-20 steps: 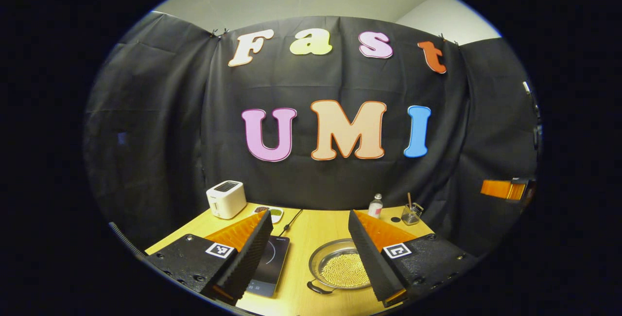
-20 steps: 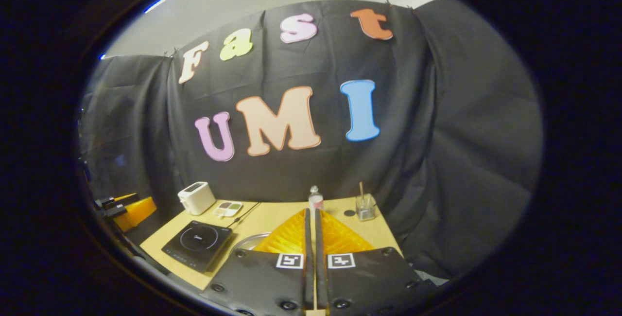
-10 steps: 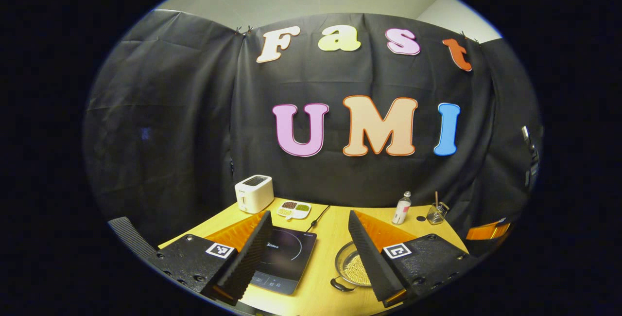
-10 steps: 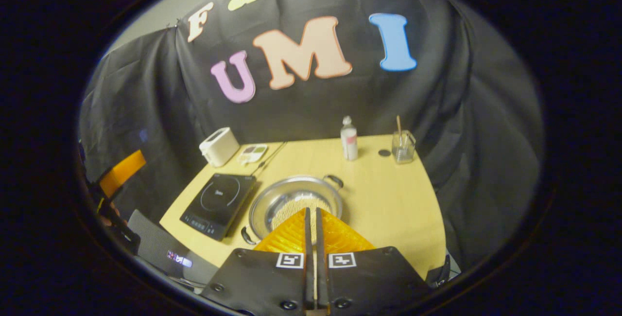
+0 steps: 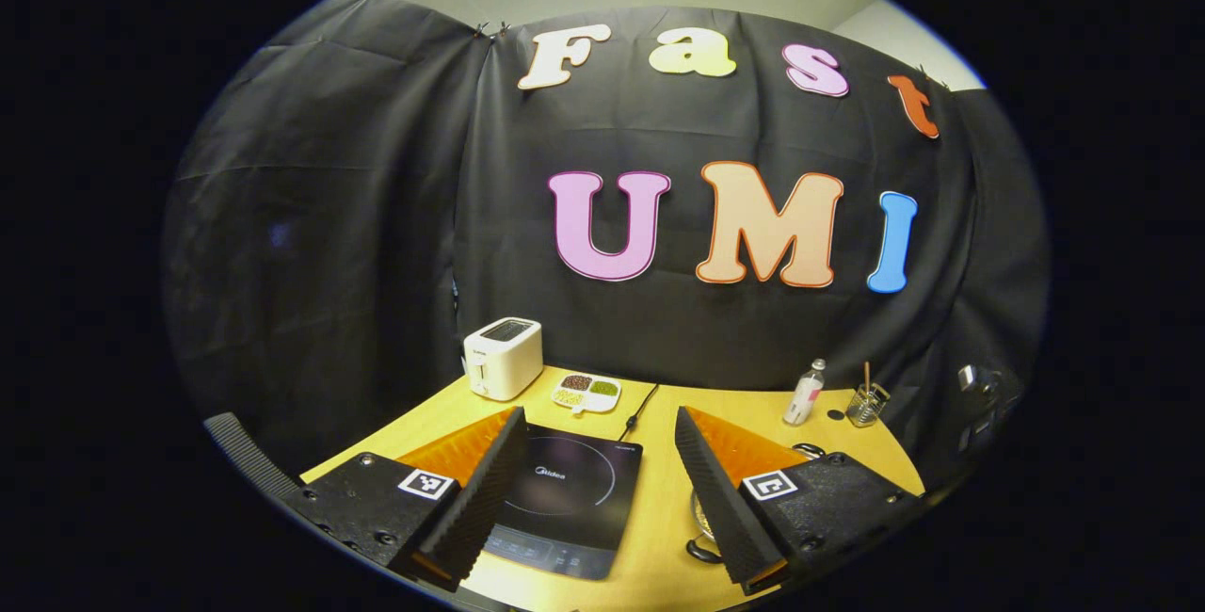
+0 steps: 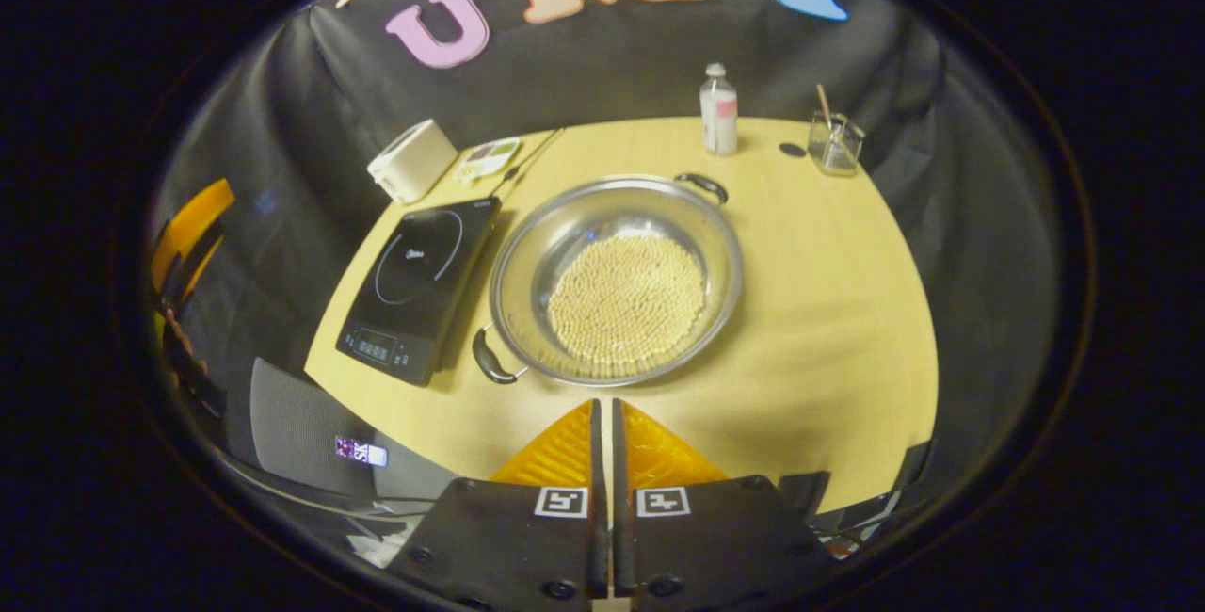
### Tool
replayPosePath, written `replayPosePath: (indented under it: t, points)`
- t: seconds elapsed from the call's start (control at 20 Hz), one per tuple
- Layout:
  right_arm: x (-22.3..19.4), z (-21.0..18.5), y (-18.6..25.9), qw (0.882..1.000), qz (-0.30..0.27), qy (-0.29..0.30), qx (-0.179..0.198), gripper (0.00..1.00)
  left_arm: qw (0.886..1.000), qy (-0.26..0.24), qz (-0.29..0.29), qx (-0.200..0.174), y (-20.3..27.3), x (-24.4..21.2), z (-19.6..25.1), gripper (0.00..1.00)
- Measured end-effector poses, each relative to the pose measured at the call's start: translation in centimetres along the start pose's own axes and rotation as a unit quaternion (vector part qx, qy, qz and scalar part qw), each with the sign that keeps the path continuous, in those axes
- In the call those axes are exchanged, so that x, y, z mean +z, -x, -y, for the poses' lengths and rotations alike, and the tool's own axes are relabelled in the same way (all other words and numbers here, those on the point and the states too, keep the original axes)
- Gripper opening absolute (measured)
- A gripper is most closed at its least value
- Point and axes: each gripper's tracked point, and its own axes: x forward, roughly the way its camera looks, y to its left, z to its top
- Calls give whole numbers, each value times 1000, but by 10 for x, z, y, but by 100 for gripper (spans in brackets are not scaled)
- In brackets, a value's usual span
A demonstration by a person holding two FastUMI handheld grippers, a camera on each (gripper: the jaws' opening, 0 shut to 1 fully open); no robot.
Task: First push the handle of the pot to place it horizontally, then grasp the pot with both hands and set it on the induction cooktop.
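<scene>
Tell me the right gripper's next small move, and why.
Probably lower the shut right gripper toward the pot's near handle and nudge it sideways. The pot of beans sits beside the induction cooktop with its handles lying diagonally, near-left and far-right, and the gripper hovers short of the rim.

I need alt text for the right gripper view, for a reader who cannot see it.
A steel pot of pale beans sits on a yellow table, its two black handles lying diagonally, right of a black induction cooktop. The right gripper, shut and empty, hovers at the near edge.
</scene>
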Motion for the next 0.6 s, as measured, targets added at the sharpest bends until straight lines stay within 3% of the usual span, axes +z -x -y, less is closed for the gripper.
replayPosePath:
  t: [0.1, 0.15, 0.2, 0.3, 0.55, 0.6]
  points:
    - [-13, -13, -18, 999, -29, -14, -4, 0, 1000, -6, 1, -8, -10, 3, -9, 96]
    - [-18, -18, -25, 999, -41, -18, -8, 5, 1000, -8, -1, -11, -14, 3, -13, 99]
    - [-23, -22, -32, 998, -53, -21, -13, 5, 1000, -11, -3, -15, -18, 2, -17, 96]
    - [-31, -27, -45, 996, -78, -26, -26, 0, 1000, -17, -5, -26, -26, 3, -22, 96]
    - [-41, -44, -80, 991, -115, -40, -60, 5, 999, -25, -17, -35, -42, -6, -42, 92]
    - [-41, -48, -85, 990, -116, -50, -66, 0, 999, -22, -20, -37, -44, -9, -45, 92]
